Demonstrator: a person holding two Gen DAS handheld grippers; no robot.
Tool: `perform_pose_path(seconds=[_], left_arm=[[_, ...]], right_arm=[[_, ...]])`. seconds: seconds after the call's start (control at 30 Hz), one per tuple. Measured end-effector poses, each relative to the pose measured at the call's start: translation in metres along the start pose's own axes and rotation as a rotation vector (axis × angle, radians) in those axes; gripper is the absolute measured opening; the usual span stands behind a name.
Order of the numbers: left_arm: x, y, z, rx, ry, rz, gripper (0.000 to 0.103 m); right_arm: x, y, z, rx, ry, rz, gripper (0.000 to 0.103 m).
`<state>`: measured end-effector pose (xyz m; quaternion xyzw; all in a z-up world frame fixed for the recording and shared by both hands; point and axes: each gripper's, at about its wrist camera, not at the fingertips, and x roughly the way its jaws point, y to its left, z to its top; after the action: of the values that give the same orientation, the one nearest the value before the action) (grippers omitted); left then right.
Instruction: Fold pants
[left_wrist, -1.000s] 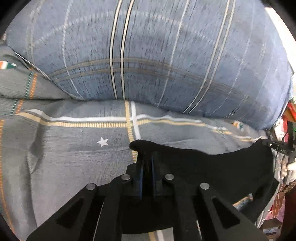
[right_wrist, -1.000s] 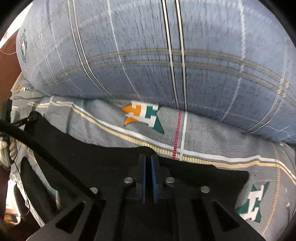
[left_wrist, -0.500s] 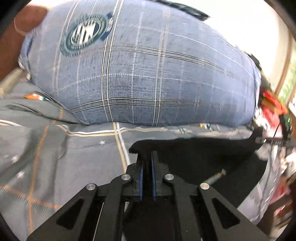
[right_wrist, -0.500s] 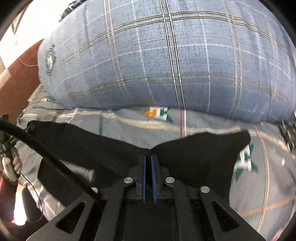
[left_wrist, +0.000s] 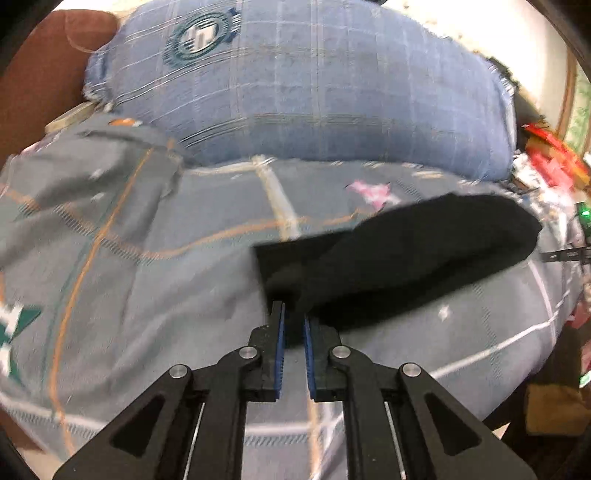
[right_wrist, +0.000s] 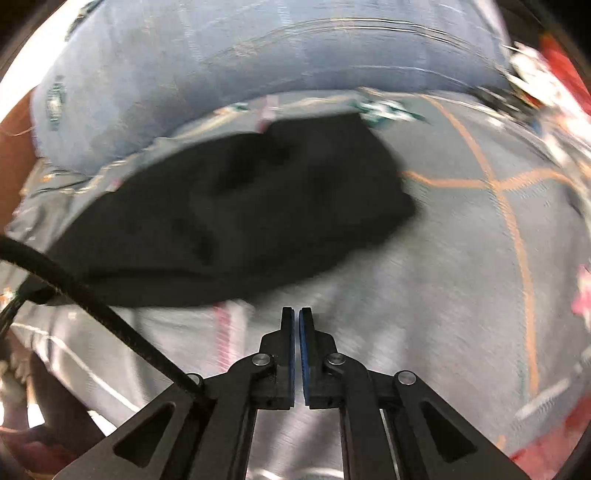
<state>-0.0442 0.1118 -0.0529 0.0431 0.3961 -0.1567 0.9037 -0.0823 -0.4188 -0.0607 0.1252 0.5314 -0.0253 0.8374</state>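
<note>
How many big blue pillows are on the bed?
1. The big blue plaid pillow lies across the far end of the bed, behind the black pants. The right wrist view shows the same pillow. More could lie outside both views.

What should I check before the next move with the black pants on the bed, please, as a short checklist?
1. Left hand-held gripper on the black pants: cannot tell. The jaws stand slightly apart with dark cloth at the tips; a firm hold is not confirmed.
2. Right hand-held gripper free of cloth: ok. The jaws are nearly closed with nothing between them, and the pants lie beyond the tips.
3. Pants resting on the bedsheet: ok, they lie in a bunched heap.
4. Fold neat and flat: not ok, the heap looks lumpy.
5. Pants clear of the blue pillow: ok in the left view.
6. Sharp view: not ok, both pictures are motion-blurred.
</note>
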Motion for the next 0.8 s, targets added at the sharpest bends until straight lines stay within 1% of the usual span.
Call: perform_pose_path(seconds=[0.03, 0.1, 0.17, 0.2, 0.23, 0.3, 0.37, 0.4, 0.47, 0.5, 0.53, 0.57, 0.6, 0.63, 0.7, 0.77, 0.8], left_arm=[[-0.005, 0.005, -0.004, -0.017, 0.002, 0.004, 0.009], [-0.014, 0.021, -0.007, -0.075, -0.007, 0.011, 0.009], [-0.022, 0.04, -0.003, -0.151, -0.02, 0.018, 0.011], [-0.023, 0.047, 0.001, -0.186, -0.027, 0.015, 0.018], [-0.023, 0.049, 0.005, -0.209, -0.025, 0.01, 0.033], [-0.016, 0.049, 0.014, -0.249, -0.005, -0.016, 0.046], [0.001, 0.042, 0.023, -0.276, 0.023, -0.103, 0.047], [0.008, 0.037, 0.027, -0.283, 0.042, -0.126, 0.048], [0.031, 0.025, 0.036, -0.286, 0.105, -0.188, 0.049], [0.041, 0.016, 0.038, -0.271, 0.127, -0.196, 0.049], [0.047, 0.009, 0.039, -0.247, 0.139, -0.194, 0.045], [0.052, -0.003, 0.041, -0.199, 0.146, -0.195, 0.033], [0.056, -0.015, 0.045, -0.147, 0.158, -0.194, 0.011], [0.056, -0.022, 0.05, -0.11, 0.159, -0.179, 0.011], [0.05, -0.034, 0.066, -0.041, 0.116, -0.15, 0.011], [0.035, -0.036, 0.089, -0.022, 0.052, -0.148, 0.011], [0.031, -0.035, 0.096, -0.02, 0.036, -0.148, 0.011]], right_arm=[[-0.003, -0.002, -0.001, 0.006, -0.004, -0.014, 0.005], [-0.019, -0.004, -0.004, 0.012, -0.042, -0.04, 0.005], [-0.031, 0.008, -0.001, -0.012, -0.074, -0.04, 0.008], [-0.038, 0.019, 0.002, -0.038, -0.096, -0.03, 0.016], [-0.041, 0.029, 0.006, -0.054, -0.11, -0.011, 0.03], [-0.043, 0.043, 0.013, -0.061, -0.13, 0.04, 0.045], [-0.04, 0.055, 0.018, -0.056, -0.143, 0.051, 0.045], [-0.036, 0.058, 0.02, -0.049, -0.145, 0.045, 0.045], [-0.031, 0.061, 0.018, -0.037, -0.143, 0.045, 0.045], [-0.029, 0.062, 0.015, -0.034, -0.142, 0.048, 0.045], [-0.027, 0.061, 0.013, -0.033, -0.143, 0.05, 0.045], [-0.026, 0.062, 0.011, -0.03, -0.144, 0.05, 0.045], [-0.026, 0.063, 0.009, -0.027, -0.146, 0.049, 0.045], [-0.026, 0.062, 0.008, -0.025, -0.147, 0.044, 0.045], [-0.027, 0.059, 0.008, -0.018, -0.15, 0.037, 0.045], [-0.028, 0.06, 0.009, -0.008, -0.164, 0.032, 0.045], [-0.028, 0.06, 0.009, -0.005, -0.171, 0.031, 0.045]])
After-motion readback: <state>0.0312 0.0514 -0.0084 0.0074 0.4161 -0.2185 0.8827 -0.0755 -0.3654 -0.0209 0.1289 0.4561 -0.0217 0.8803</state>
